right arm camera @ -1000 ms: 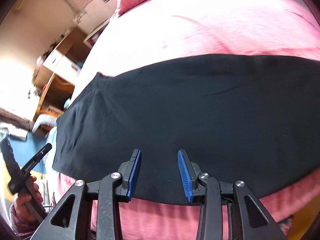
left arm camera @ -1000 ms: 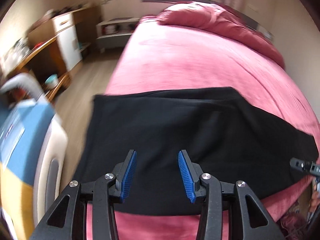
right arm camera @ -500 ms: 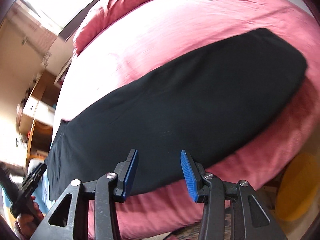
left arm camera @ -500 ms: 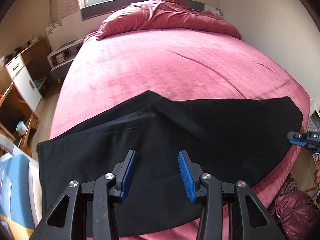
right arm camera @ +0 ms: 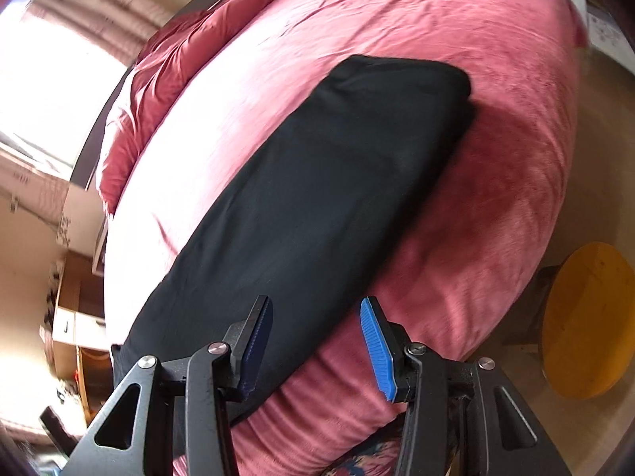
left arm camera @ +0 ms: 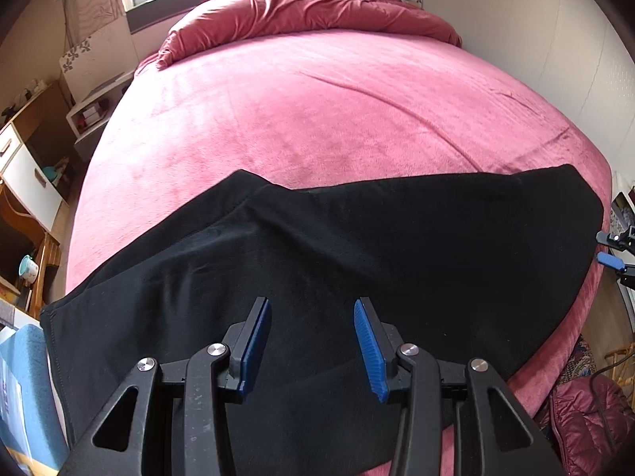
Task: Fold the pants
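Observation:
Black pants (left arm camera: 325, 261) lie folded lengthwise in a long strip across the near edge of a pink bed (left arm camera: 317, 119). My left gripper (left arm camera: 313, 341) hangs open above the strip's middle, nothing between its blue pads. In the right wrist view the pants (right arm camera: 317, 198) run diagonally away, with their far end at the upper right. My right gripper (right arm camera: 317, 341) is open over the strip's near edge, empty, its right pad over bare bedcover. At the right edge of the left wrist view the right gripper (left arm camera: 613, 252) shows beside the pants' end.
A crumpled pink duvet (left arm camera: 301, 12) lies at the head of the bed under a window. Wooden desk and shelves (left arm camera: 27, 166) stand to the left. A blue and white box (left arm camera: 24, 392) sits at lower left. A round yellow stool (right arm camera: 587, 329) stands on the floor at right.
Both hands swung sideways along the bed and rolled, so the pants now sit further left in the left view and diagonal in the right view. The right jaws stand slightly wider.

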The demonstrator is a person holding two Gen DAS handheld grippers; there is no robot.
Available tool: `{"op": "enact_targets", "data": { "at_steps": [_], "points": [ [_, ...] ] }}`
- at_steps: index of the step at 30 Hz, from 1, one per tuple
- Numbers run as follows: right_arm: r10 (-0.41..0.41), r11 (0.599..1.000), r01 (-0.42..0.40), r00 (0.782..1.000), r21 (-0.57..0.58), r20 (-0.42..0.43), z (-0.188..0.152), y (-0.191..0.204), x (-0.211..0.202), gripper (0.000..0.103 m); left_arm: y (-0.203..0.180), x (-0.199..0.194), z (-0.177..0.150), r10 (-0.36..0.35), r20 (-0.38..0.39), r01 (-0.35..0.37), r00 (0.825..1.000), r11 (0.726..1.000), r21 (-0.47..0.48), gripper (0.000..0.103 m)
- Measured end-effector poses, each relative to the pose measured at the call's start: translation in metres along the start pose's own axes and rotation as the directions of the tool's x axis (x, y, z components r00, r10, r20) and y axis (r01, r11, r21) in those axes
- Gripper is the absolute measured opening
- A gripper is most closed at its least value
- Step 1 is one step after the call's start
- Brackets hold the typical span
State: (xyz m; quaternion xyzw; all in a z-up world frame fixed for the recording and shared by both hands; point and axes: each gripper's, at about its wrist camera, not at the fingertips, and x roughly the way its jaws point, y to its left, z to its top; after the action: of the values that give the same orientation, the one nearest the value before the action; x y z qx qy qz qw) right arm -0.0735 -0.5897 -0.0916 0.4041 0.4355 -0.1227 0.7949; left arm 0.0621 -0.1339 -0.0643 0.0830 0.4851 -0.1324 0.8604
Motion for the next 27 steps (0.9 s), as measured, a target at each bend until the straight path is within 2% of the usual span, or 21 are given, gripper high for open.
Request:
{"op": "enact_targets", "data": {
  "at_steps": [5, 9, 14, 20, 23, 27],
  "points": [
    [0.038, 0.994, -0.042, 0.999, 0.097, 0.039, 0.018, -0.038, -0.012, 0.048, 0.010, 0.022, 0.014, 0.000, -0.028, -0.001, 1.000, 1.000, -0.030, 0.044],
    [0.063, 0.980, -0.078, 0.995, 0.184, 0.083, 0.024, -0.060, -0.018, 0.049, 0.032, 0.049, 0.028, 0.020, -0.071, -0.027, 0.997, 0.995, -0.098, 0.044],
    [0.077, 0.959, -0.110, 0.988, 0.261, 0.133, 0.031, -0.092, -0.030, 0.051, 0.050, 0.065, 0.037, -0.006, -0.088, -0.009, 0.996, 0.986, -0.166, 0.044],
    [0.106, 0.944, -0.150, 0.982, 0.294, 0.159, 0.041, -0.102, -0.025, 0.050, 0.051, 0.058, 0.040, -0.003, -0.069, -0.009, 0.998, 0.986, -0.167, 0.044],
    [0.104, 0.934, -0.156, 0.980, 0.320, 0.171, 0.050, -0.107, -0.016, 0.050, 0.058, 0.060, 0.042, 0.026, -0.072, -0.038, 0.997, 0.984, -0.176, 0.044],
    [0.113, 0.919, -0.177, 0.974, 0.351, 0.195, 0.064, -0.112, -0.004, 0.042, 0.070, 0.071, 0.048, 0.006, -0.086, -0.025, 0.996, 0.975, -0.219, 0.045]
  ]
}}
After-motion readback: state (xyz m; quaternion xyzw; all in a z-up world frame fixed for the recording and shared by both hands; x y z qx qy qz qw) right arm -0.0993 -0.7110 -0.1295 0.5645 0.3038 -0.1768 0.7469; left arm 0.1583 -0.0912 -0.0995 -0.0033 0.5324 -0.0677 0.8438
